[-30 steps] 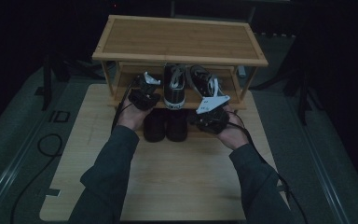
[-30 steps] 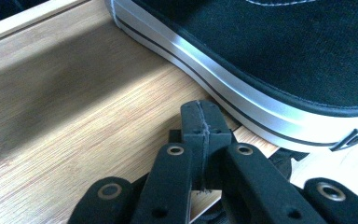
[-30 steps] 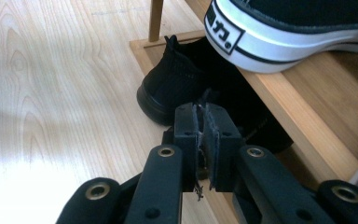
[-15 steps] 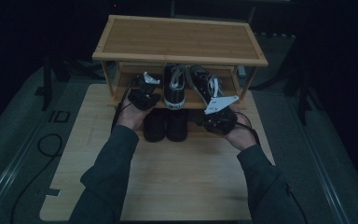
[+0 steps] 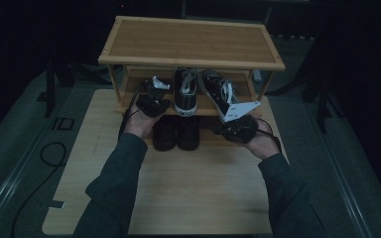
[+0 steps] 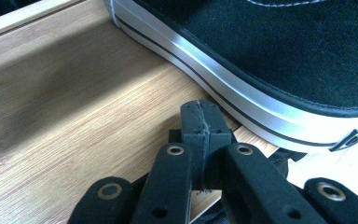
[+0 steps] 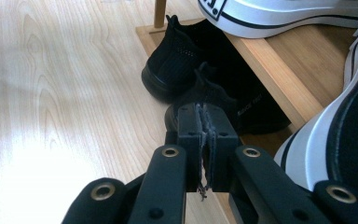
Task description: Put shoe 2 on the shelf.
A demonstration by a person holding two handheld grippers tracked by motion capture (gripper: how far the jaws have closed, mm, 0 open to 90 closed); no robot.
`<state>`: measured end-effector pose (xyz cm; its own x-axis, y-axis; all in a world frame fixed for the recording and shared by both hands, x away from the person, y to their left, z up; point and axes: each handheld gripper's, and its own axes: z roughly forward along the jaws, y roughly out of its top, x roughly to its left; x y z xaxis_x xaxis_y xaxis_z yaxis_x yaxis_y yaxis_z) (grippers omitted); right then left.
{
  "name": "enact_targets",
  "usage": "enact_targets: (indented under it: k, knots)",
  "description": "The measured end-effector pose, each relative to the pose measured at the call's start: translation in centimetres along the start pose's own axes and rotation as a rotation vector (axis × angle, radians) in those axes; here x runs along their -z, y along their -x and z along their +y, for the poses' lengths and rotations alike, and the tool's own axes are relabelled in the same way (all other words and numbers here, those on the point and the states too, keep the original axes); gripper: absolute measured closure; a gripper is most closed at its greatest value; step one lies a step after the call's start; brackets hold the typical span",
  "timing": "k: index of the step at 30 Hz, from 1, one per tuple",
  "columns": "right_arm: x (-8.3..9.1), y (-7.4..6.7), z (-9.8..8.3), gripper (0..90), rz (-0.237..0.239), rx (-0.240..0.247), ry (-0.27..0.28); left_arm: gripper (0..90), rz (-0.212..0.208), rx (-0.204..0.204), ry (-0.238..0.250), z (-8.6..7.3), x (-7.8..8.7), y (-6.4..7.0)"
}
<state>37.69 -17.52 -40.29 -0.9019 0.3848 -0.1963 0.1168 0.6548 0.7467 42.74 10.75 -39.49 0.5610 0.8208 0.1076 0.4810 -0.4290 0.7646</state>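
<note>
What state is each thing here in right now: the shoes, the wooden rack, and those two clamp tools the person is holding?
Left gripper: jaws shut, nothing between them, beside the left sneaker.
Right gripper: jaws shut, empty.
Left sneaker: upright on the middle shelf, heel towards the person.
Right sneaker: on the same shelf, turned at an angle.
Black shoes: paired side by side on the lowest level.
Shoe rack: standing, top shelf bare.
</note>
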Motion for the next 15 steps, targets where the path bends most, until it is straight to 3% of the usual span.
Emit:
enact_targets:
  k: [15]
  knots:
    - [0.59,0.58,-0.77,86.6,0.005,-0.006,-0.017,90.0,-0.002,0.0,0.004,-0.04,0.0,-0.12]
